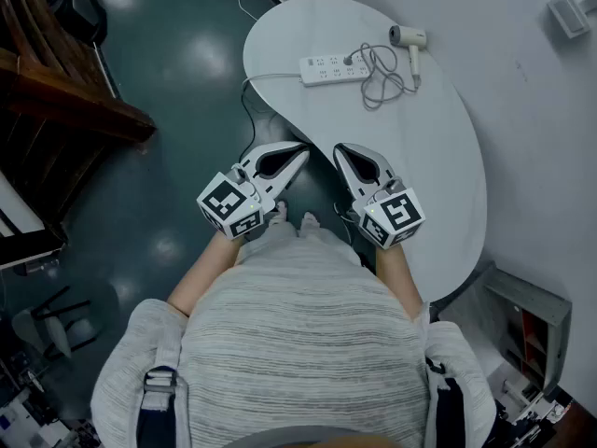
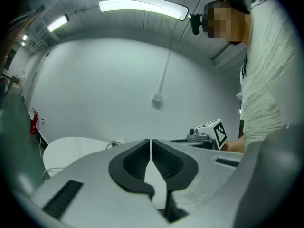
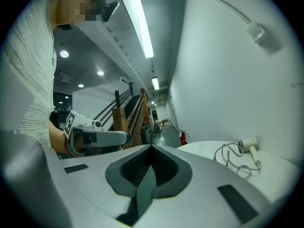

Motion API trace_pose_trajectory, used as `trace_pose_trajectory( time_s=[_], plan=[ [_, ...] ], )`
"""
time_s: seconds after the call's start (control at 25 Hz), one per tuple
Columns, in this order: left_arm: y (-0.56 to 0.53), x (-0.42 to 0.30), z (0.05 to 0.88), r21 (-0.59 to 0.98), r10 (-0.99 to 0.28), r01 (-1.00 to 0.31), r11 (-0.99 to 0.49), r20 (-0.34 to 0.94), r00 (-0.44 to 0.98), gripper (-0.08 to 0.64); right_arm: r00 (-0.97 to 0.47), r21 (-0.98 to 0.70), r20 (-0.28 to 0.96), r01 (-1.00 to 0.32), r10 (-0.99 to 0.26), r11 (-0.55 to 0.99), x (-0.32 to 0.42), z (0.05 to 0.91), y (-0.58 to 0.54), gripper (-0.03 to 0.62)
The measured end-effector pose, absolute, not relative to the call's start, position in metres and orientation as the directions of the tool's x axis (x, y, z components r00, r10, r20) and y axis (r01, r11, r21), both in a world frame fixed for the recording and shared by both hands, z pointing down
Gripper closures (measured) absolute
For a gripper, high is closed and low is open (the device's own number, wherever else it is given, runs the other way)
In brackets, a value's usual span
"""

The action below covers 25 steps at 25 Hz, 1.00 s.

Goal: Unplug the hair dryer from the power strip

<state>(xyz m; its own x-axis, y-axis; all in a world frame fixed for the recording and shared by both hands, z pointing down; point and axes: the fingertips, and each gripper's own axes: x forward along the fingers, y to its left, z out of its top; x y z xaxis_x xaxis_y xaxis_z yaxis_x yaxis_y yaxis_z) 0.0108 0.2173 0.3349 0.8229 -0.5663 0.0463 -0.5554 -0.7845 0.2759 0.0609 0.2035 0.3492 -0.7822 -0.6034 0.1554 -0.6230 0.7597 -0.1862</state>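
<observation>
Over at the far end of the white surface (image 1: 448,185), hair dryer (image 1: 408,37) lay just beside the power strip (image 1: 333,69), cord (image 1: 381,84) tangled between them and plugged in, left gripper (image 1: 300,149) and right gripper (image 1: 340,148) hung well back from them, fingers closed on both, holding nothing

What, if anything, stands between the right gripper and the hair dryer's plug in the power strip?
Nothing visible does: only bare table lies between the right gripper and the plug in the power strip.
</observation>
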Motion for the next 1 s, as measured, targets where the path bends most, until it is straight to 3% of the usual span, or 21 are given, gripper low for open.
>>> trace_pose_trajectory(
  time_s=[0.64,1.0],
  plan=[
    [0.220,0.020,0.332,0.269,-0.564,-0.555,-0.787,0.049,0.824,0.552,-0.793,-0.184,0.137,-0.609,-0.593,0.771,0.069,0.342,0.206,0.569],
    [0.222,0.023,0.333,0.272,-0.570,-0.561,-0.782,0.052,0.820,0.552,-0.821,-0.242,0.047,-0.562,-0.569,0.791,0.070,0.331,0.208,0.566]
  ],
)
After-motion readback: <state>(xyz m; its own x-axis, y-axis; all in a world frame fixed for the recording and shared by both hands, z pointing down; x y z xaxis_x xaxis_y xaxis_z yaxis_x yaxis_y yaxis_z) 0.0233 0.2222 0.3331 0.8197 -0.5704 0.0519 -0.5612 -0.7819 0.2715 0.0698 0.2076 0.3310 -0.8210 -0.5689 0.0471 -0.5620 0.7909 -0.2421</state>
